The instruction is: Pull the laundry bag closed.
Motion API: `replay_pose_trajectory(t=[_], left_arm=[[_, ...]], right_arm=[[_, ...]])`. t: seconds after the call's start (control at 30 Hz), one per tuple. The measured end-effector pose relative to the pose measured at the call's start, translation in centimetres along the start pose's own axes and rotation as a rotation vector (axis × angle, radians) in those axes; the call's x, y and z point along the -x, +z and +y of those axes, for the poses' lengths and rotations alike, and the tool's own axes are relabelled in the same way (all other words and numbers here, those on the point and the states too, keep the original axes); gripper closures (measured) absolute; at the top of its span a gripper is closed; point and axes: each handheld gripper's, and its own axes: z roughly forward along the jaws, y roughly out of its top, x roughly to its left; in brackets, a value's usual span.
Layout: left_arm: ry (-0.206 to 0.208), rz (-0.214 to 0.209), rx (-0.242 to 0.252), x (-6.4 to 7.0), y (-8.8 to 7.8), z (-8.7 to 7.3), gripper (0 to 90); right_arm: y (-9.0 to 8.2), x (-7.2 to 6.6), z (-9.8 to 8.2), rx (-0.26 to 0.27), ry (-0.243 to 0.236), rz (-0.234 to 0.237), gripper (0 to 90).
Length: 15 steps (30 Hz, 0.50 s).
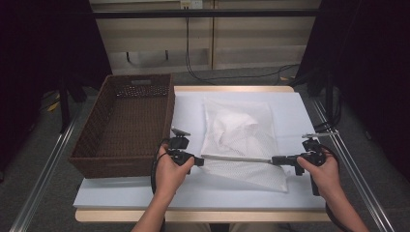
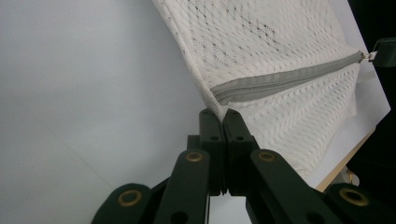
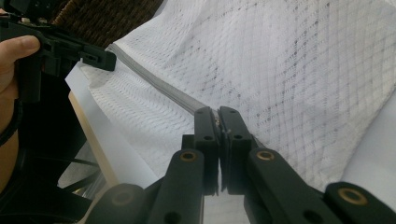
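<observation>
White mesh is what you have stretched between your hands: the laundry bag (image 1: 240, 140) lies on the white counter (image 1: 145, 193), just right of the wicker basket (image 1: 126, 123), with its grey zipper (image 1: 237, 158) running straight across the near part of the bag from one gripper to the other. That line is what the coming move turns on, since the zipper's long axis lies level between your two hands, left to right in the high view. Your left gripper (image 1: 198, 161) sits at the zipper's closed left end, its jaws pinched tight on the bag's corner where the grey tape starts (image 2: 219, 95). Your right gripper (image 1: 276, 160) sits at the opposite end, jaws pressed together on the zipper; a small metal piece shows between them in the right gripper view (image 3: 218, 122), most likely the pull. Each hand is nearest its own end, and the strip is taut. If you mean to run the zipper, I judge the right hand must travel along that line toward the left, while the left holds the corner as an anchor.
</observation>
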Motion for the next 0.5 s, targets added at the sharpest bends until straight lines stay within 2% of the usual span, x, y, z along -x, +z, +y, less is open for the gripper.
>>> replay_pose_trajectory(t=[0.1,0.5], left_arm=[[0.013,0.003,-0.005,-0.09,-0.1,-0.01,88.9],[0.011,0.0,-0.003,-0.06,-0.12,0.02,88.9]], right_arm=[[-0.2,0.1,-0.06,0.0,0.004,-0.009,86.9],[-0.81,0.73,-0.25,0.008,0.02,-0.001,86.9]])
